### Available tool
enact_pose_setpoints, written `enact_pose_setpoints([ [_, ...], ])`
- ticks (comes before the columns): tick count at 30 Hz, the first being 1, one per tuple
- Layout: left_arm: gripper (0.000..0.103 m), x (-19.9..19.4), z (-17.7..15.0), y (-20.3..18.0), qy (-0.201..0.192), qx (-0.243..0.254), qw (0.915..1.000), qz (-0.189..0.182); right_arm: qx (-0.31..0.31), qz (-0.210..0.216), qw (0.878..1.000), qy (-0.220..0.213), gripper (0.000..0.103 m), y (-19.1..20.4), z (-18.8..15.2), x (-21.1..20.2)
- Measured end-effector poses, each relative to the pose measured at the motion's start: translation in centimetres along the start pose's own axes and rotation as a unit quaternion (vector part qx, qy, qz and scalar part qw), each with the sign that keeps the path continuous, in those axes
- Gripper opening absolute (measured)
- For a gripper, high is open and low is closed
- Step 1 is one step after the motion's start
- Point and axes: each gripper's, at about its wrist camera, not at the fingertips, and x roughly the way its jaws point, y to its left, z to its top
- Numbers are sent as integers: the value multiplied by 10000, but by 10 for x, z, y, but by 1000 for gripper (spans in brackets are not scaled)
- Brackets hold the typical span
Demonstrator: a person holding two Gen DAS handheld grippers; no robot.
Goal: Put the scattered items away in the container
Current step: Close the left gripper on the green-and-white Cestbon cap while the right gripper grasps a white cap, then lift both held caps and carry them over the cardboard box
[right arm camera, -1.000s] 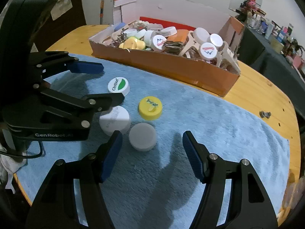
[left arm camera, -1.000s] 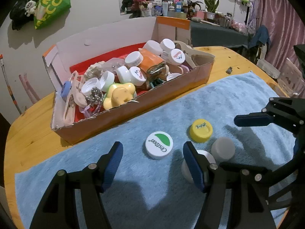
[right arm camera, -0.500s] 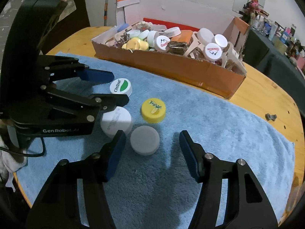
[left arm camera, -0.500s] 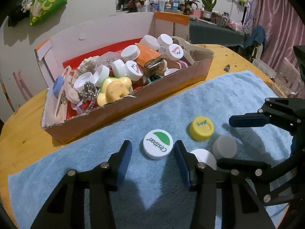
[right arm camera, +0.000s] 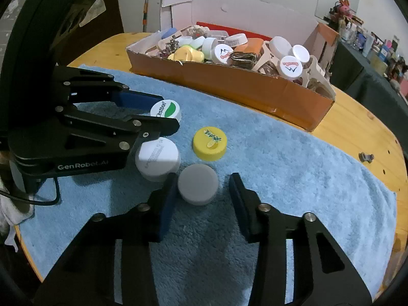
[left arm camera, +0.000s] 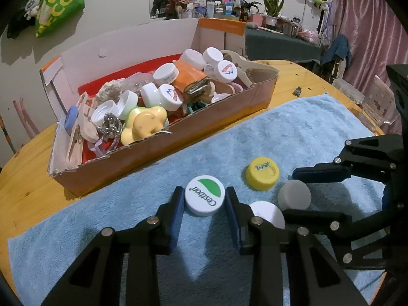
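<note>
Your left gripper (left arm camera: pixel 204 205) is closing on the round white plastic "Cestbon" cap (left arm camera: pixel 204 195); your right gripper (right arm camera: pixel 200 194) is closing around the plain grey cap (right arm camera: pixel 198 187), both on fluffy blue towel (left arm camera: pixel 293 132) near the cardboard box (left arm camera: pixel 163 137).

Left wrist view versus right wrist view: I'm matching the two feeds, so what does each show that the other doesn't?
Only the left wrist view shows a green bag hanging on the wall. Only the right wrist view shows the left gripper's body, lettered GenRobot.AI. Both show the box, the blue towel, and four caps: Cestbon, yellow, grey, white.
</note>
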Motion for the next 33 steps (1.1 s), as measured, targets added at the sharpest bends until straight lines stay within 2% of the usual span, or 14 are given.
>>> enact_pose_setpoints([
  [3,34,0,0,0,-11,-24,10000,-23,7,6,10000,-4,31,0,1,1],
  [17,34,-7,2,3,-94,-181,9998,-2,117,27,9999,-114,31,-3,4,-6],
  [33,34,-36,16,6,-328,-236,9990,198,126,25,9994,-330,31,-9,14,-32],
])
